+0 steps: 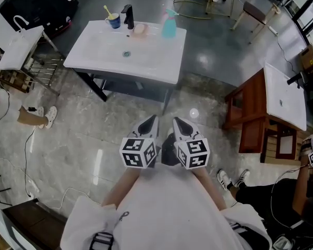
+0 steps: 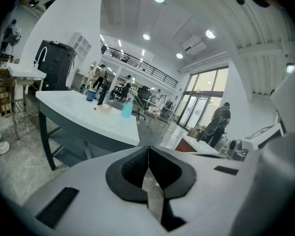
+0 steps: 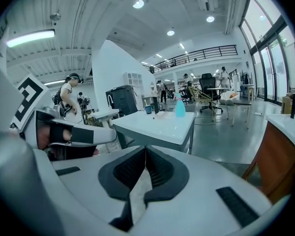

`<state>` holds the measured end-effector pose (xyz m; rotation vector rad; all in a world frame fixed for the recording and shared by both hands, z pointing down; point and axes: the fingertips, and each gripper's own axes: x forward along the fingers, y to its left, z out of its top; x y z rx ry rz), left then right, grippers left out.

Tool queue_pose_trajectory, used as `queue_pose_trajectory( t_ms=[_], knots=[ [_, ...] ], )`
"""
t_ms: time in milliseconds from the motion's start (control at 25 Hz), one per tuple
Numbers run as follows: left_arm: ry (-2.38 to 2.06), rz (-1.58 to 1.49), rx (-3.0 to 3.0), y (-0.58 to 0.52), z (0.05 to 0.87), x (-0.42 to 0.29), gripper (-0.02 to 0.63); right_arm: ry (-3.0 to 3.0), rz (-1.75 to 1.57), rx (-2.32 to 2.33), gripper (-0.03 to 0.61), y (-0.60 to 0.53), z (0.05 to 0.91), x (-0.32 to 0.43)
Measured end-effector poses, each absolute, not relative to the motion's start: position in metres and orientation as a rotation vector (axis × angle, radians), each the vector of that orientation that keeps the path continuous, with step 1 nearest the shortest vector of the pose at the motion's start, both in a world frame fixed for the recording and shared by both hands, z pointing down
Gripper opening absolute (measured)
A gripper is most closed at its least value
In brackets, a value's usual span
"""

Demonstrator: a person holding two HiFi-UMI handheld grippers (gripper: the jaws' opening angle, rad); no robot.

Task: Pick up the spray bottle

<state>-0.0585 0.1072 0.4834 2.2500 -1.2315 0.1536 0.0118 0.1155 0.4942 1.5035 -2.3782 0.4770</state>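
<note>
In the head view, the blue spray bottle point(image 1: 169, 25) stands at the far edge of the white tabletop point(image 1: 146, 61), near the faucet point(image 1: 128, 15). Our left hand-held gripper point(image 1: 150, 123) and right hand-held gripper point(image 1: 177, 123) hang over the floor, well apart from it.

In the left gripper view, the jaws are clenched on nothing.

In the right gripper view, they are clenched too, with the spray bottle point(image 3: 180, 105) far ahead. If we arrive closed like this, we could knock the spray bottle over the edge.
</note>
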Motion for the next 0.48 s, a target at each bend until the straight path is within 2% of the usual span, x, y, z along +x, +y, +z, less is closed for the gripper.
queue_pose_trajectory(
  t_ms=[480],
  knots=[
    [-1.255,0.217,2.233,0.060,0.493,-0.032,0.026,-2.418,0.541,1.514,0.028,0.058,0.493,0.039]
  ],
)
